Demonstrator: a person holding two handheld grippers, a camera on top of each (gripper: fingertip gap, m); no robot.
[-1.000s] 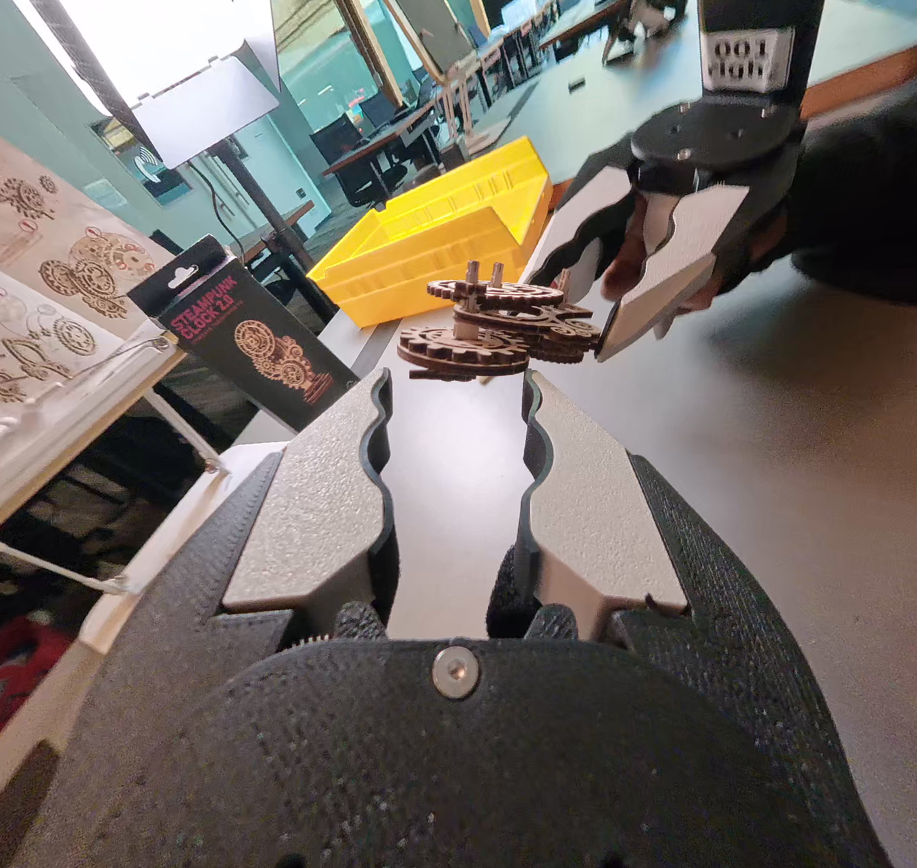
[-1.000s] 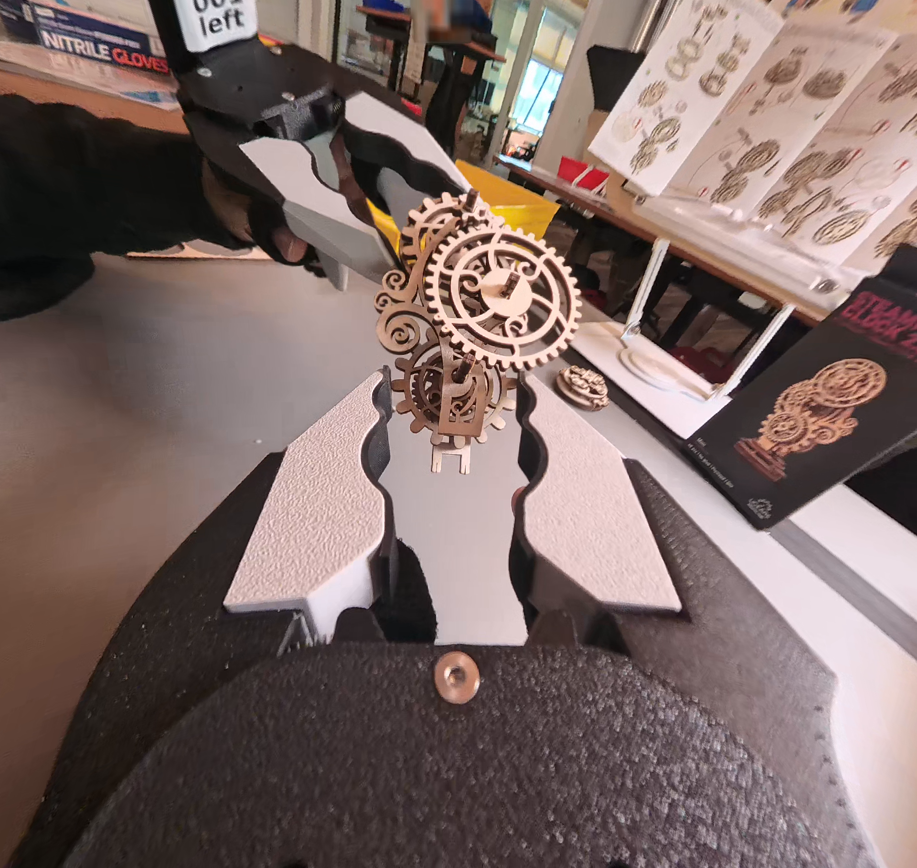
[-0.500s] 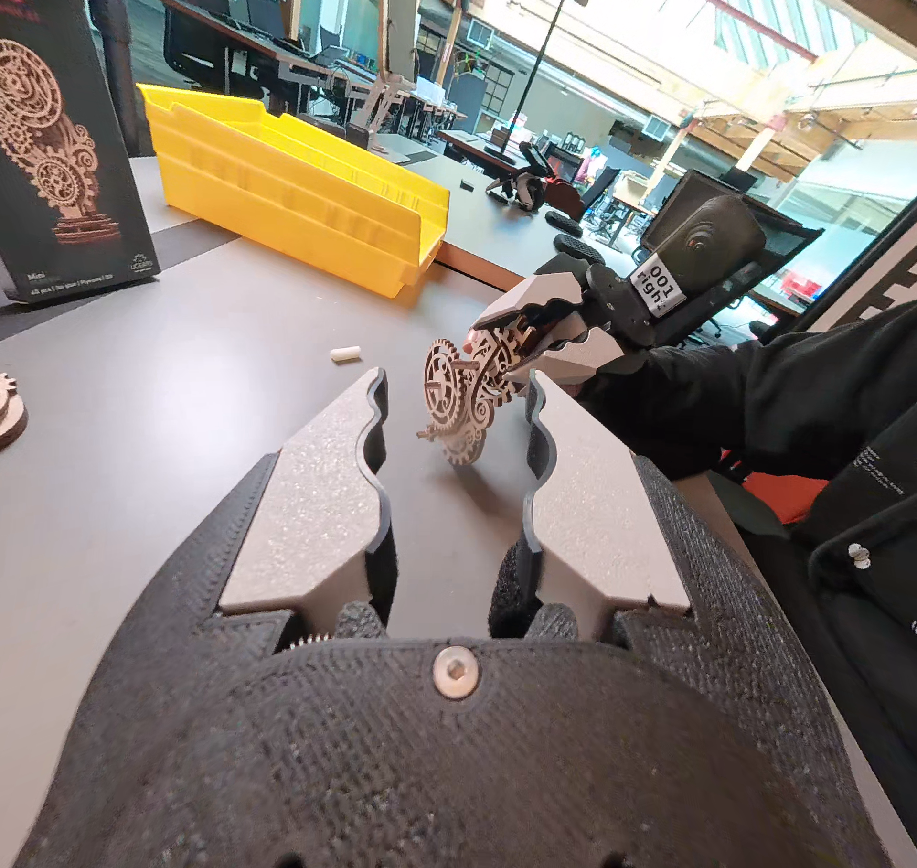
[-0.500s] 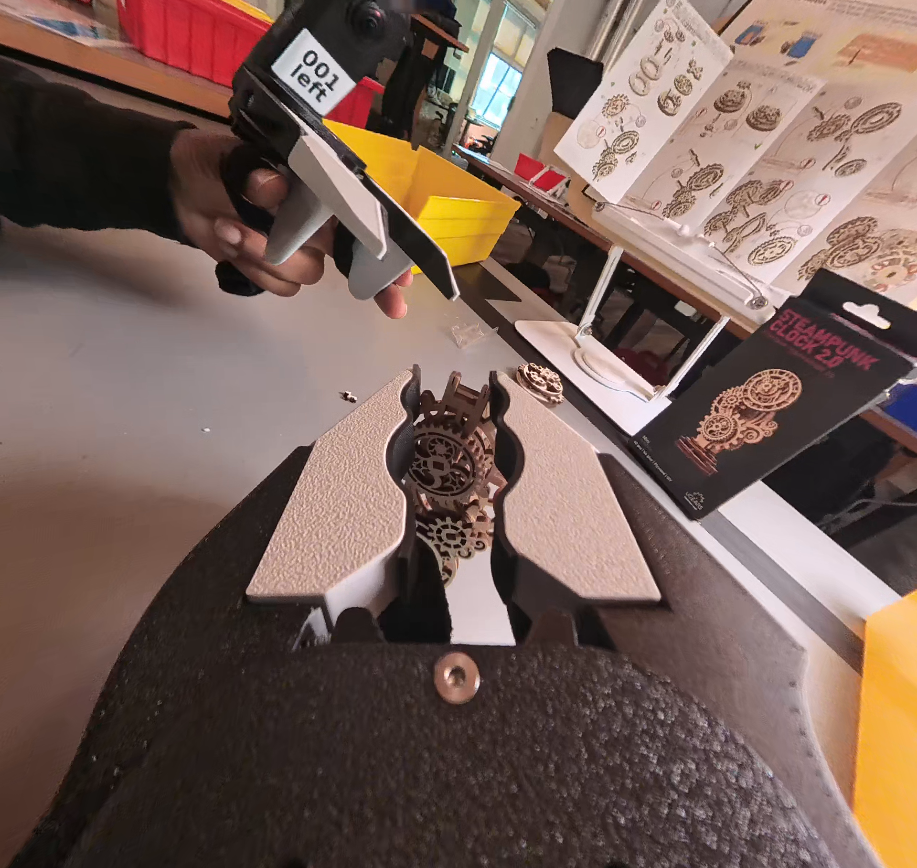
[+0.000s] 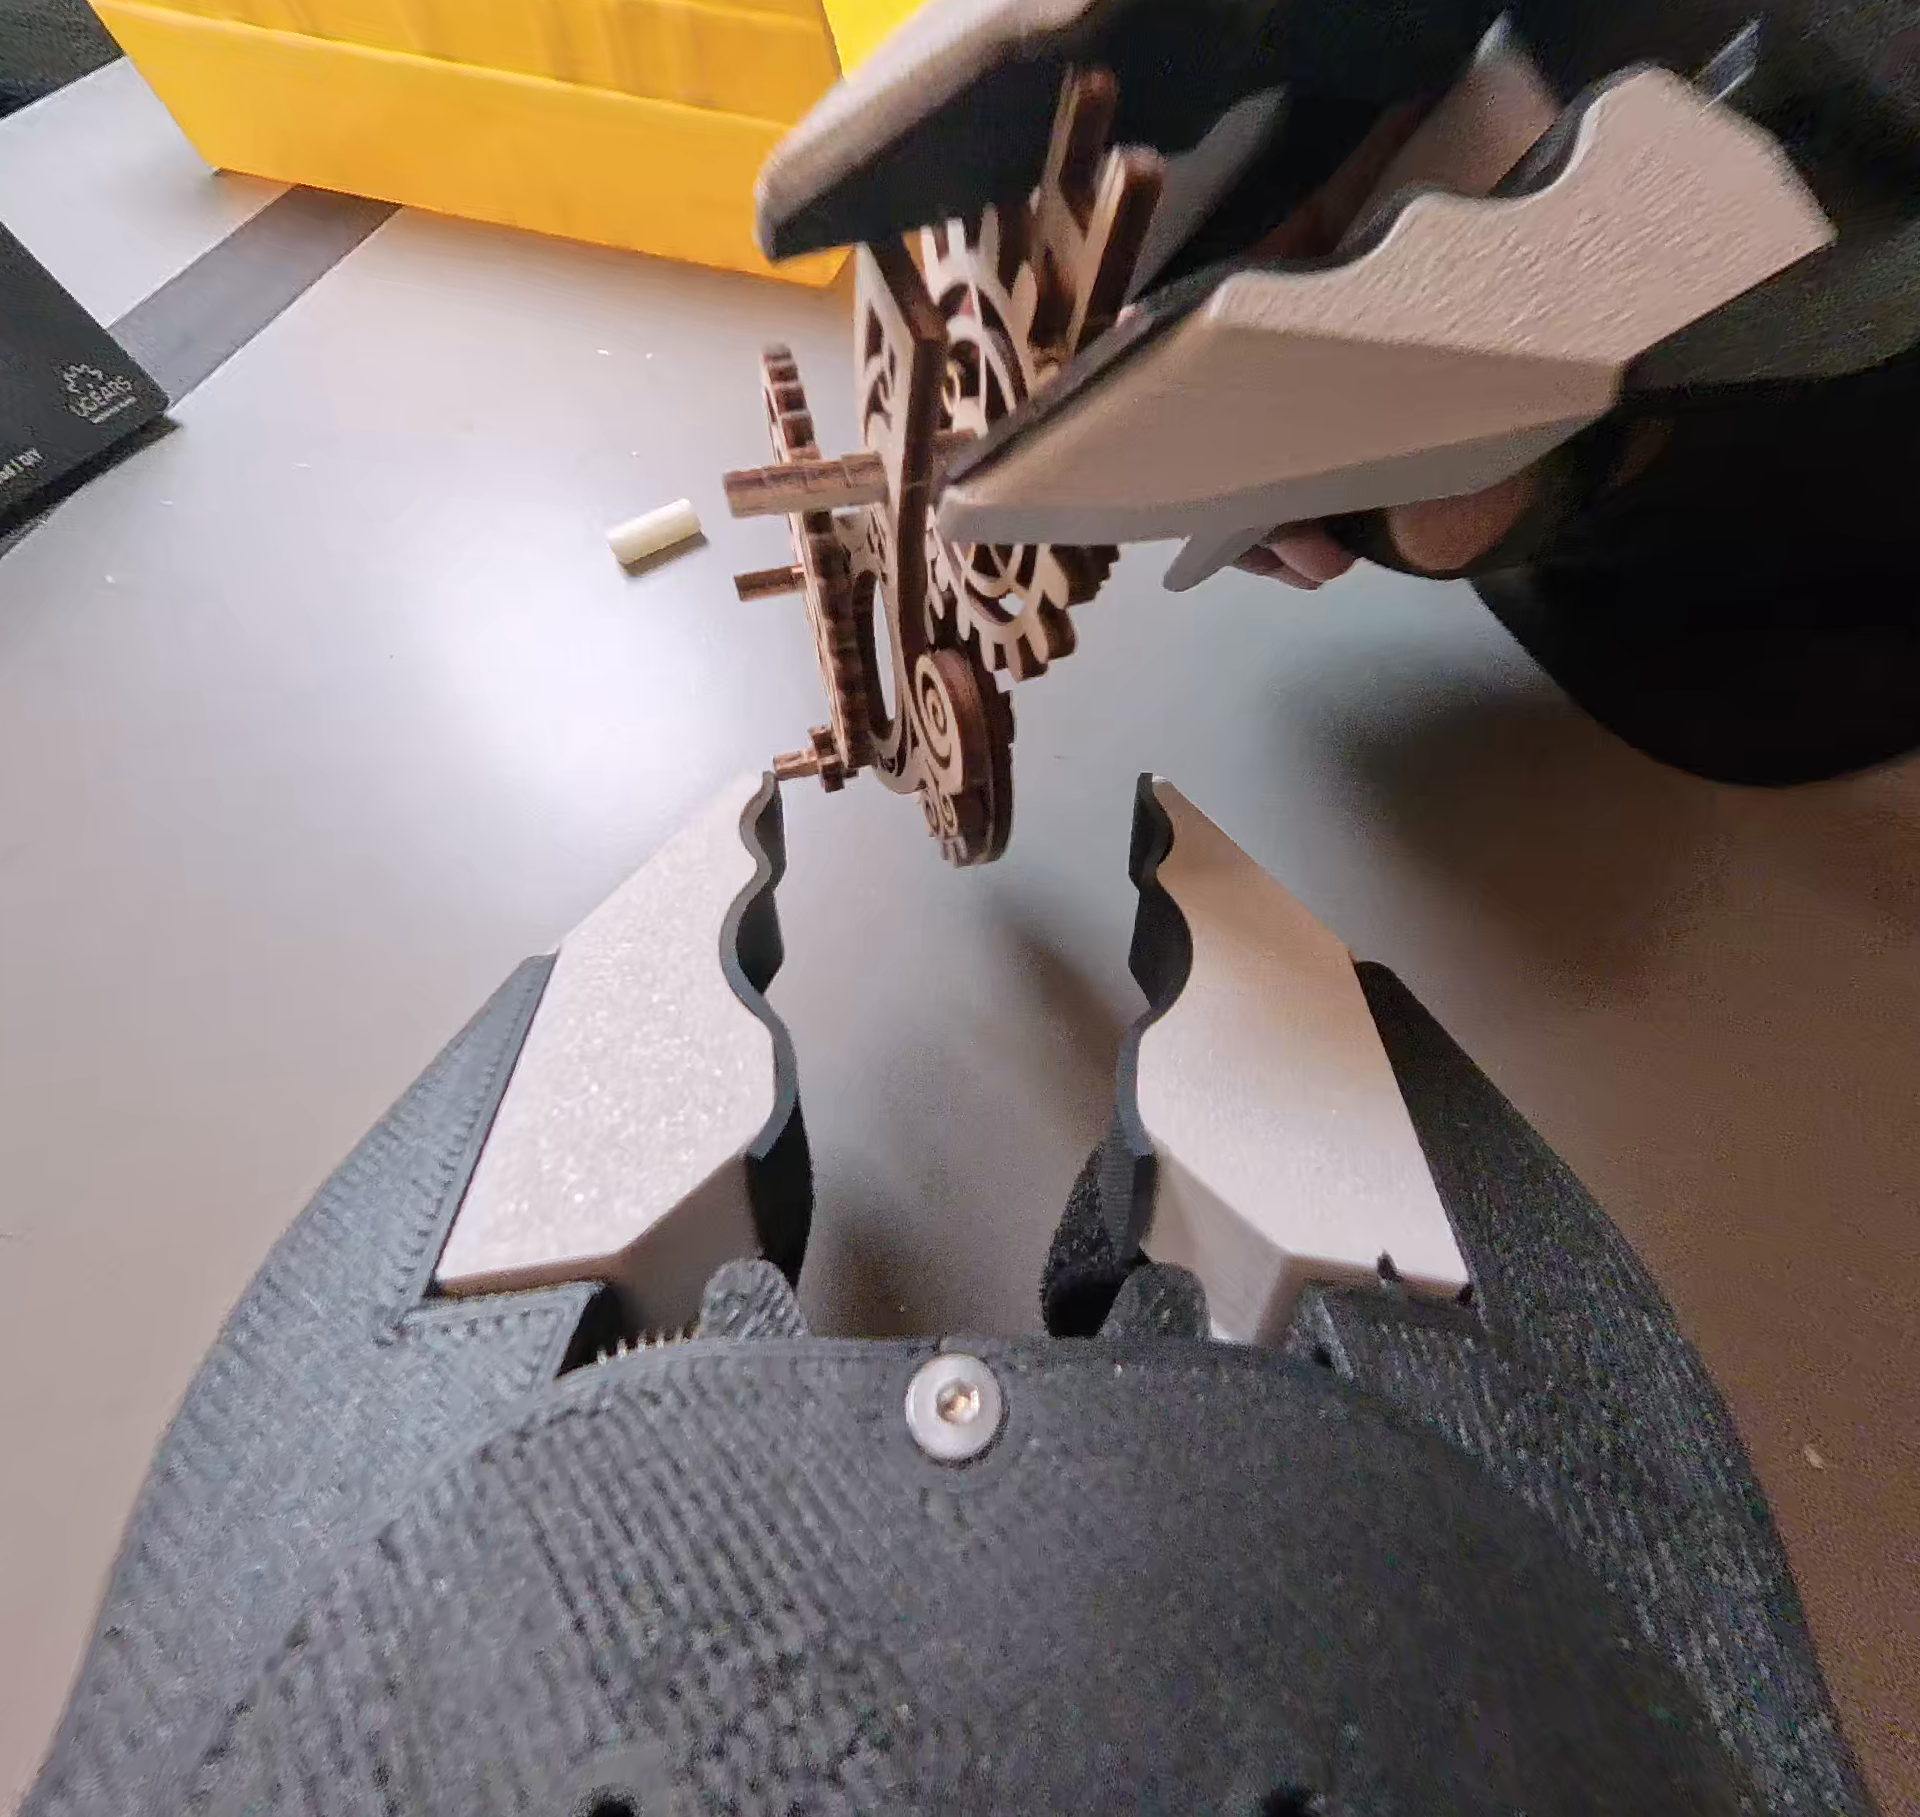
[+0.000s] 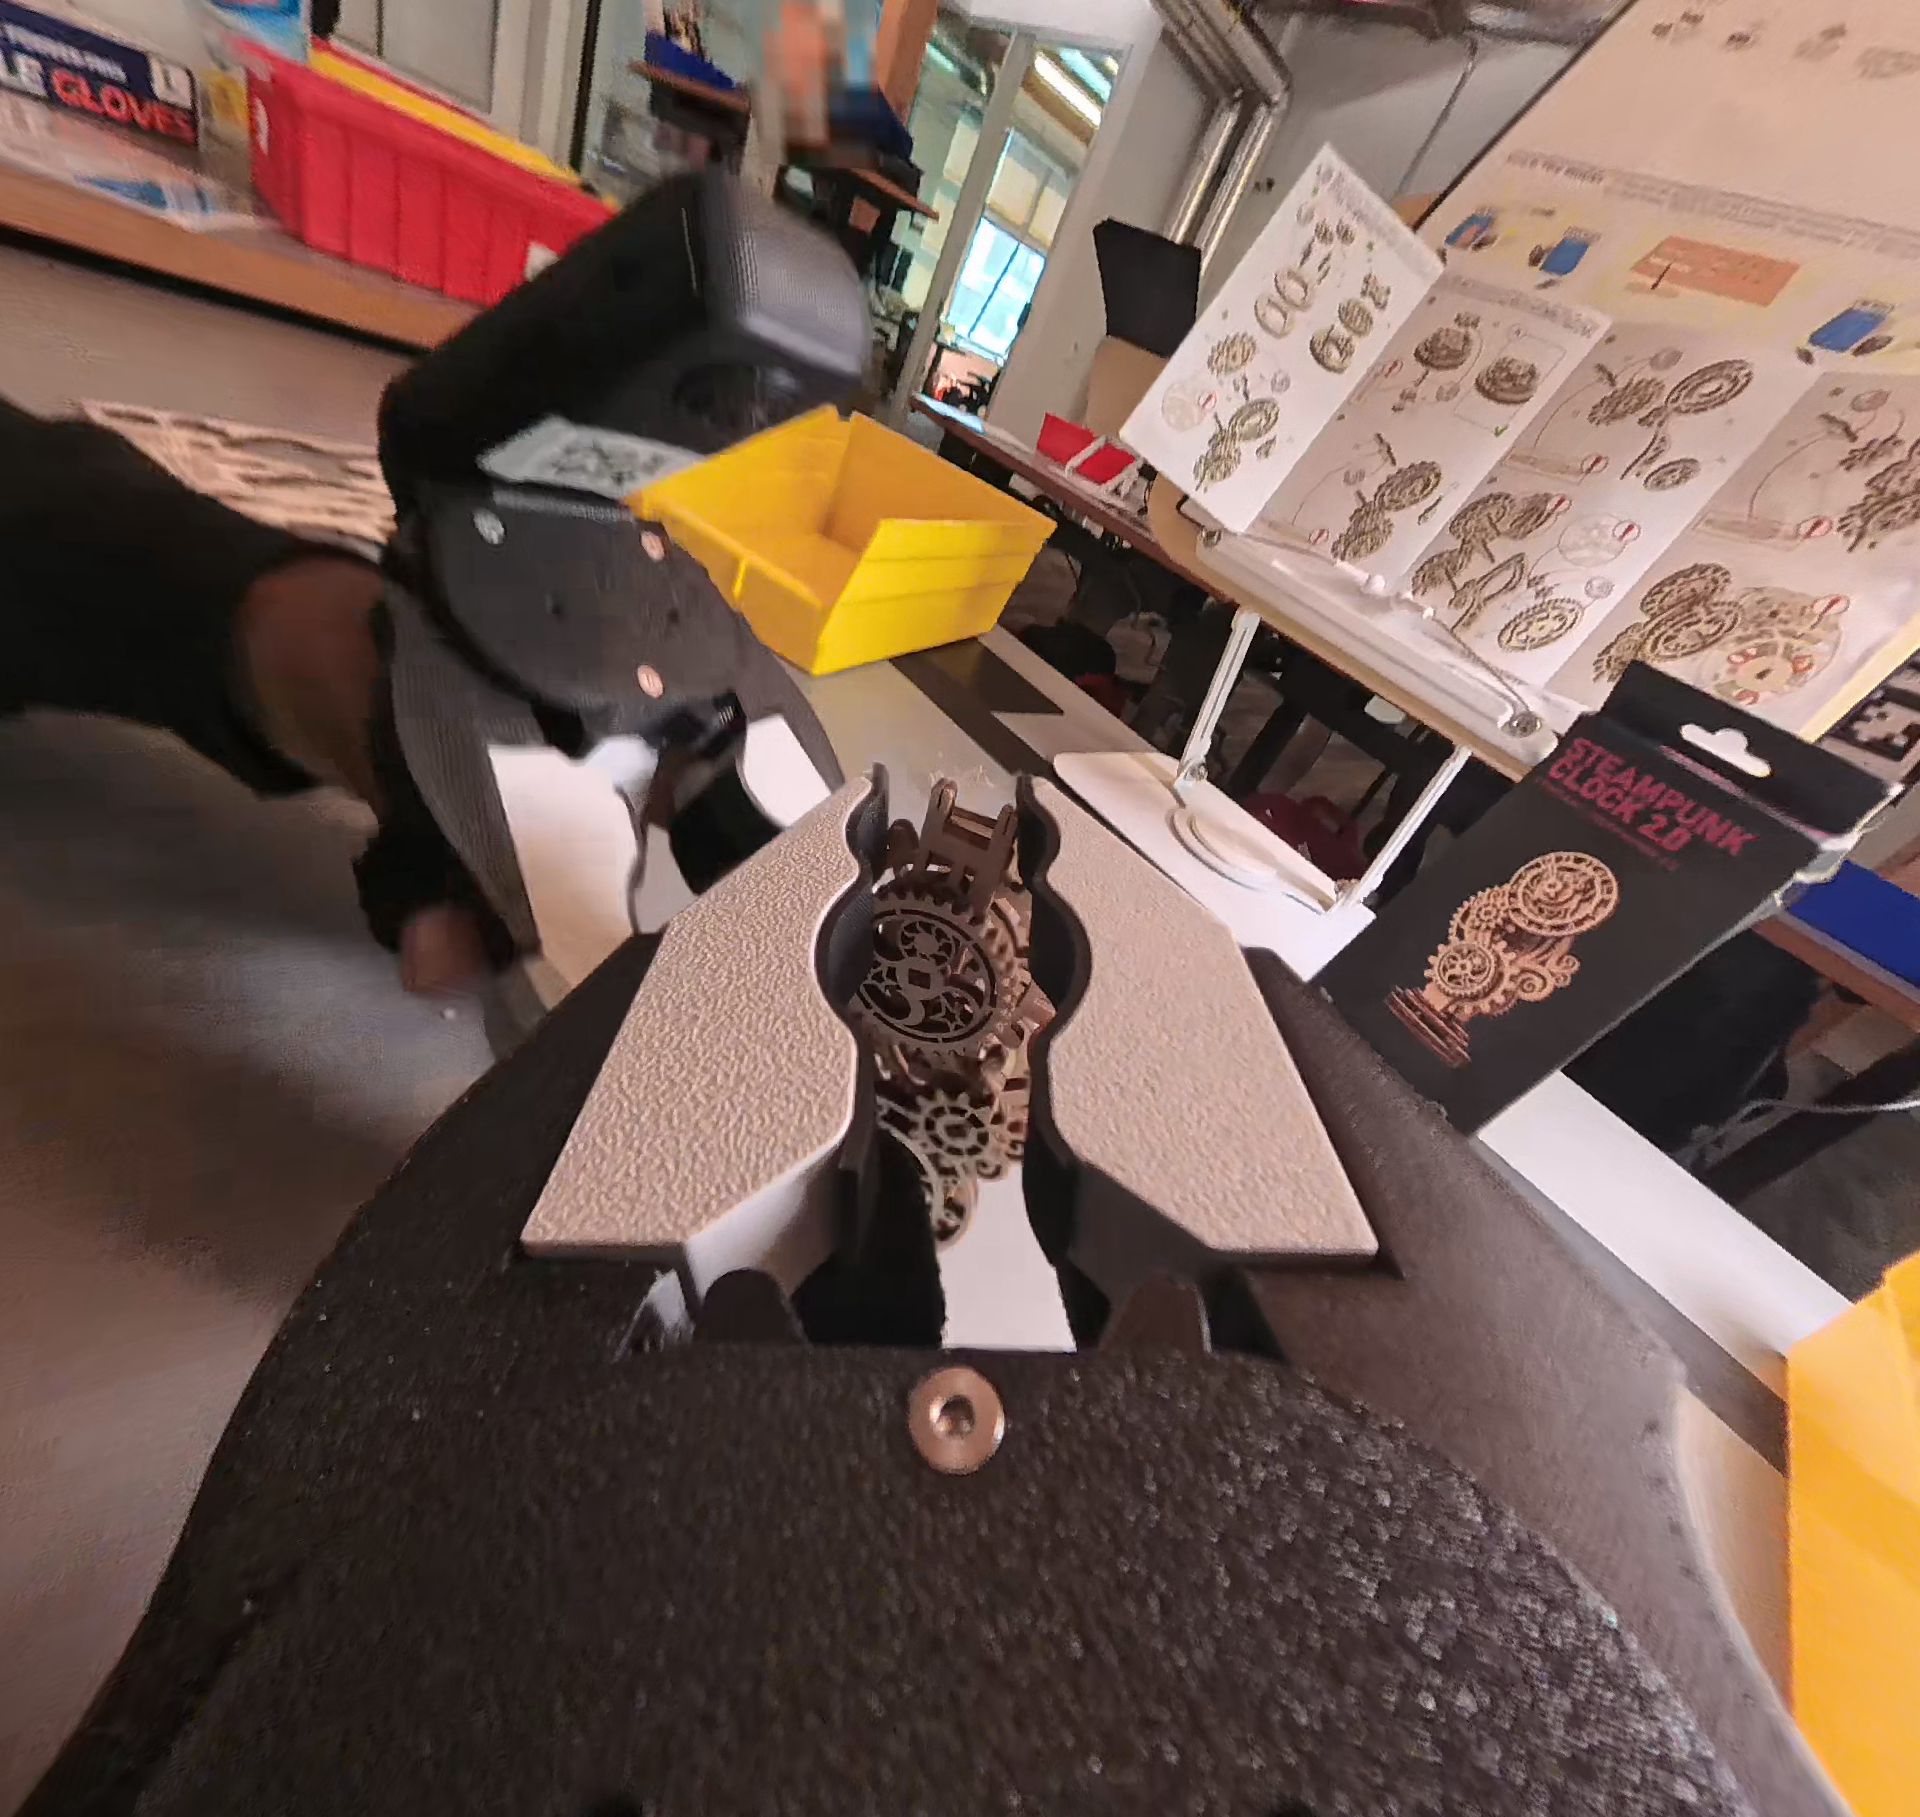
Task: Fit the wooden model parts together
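A grey table (image 5: 312, 728) fills the left wrist view, with a yellow bin (image 5: 468, 53) along its far edge and a black box (image 5: 62, 396) at the left edge. A small white peg (image 5: 652, 531) lies on the table near the bin. The left gripper (image 5: 951, 811) stands wide apart with nothing in it, wider than half a second ago. The right gripper (image 5: 1039, 354) now comes in from the upper right and looms far closer than before, clamped on the gear model (image 5: 914, 624), which hangs in the air just beyond the left fingertips; one pin of the model is just beside the left-hand fingertip (image 5: 764, 801), whether touching cannot be told.

In the right wrist view a workshop with an instruction sheet (image 6: 1507, 479) on a white stand (image 6: 1226, 811) lies behind the table (image 6: 156, 1040). The right gripper (image 6: 951, 811) is closed on the model (image 6: 935, 978), both pads pressing its sides, as half a second ago. The left gripper (image 6: 623, 832), blurred, has dropped from above to low at the left, close beside the right fingers. The bin (image 6: 862, 562) stands at the far edge, the box (image 6: 1590, 894) at the right edge.
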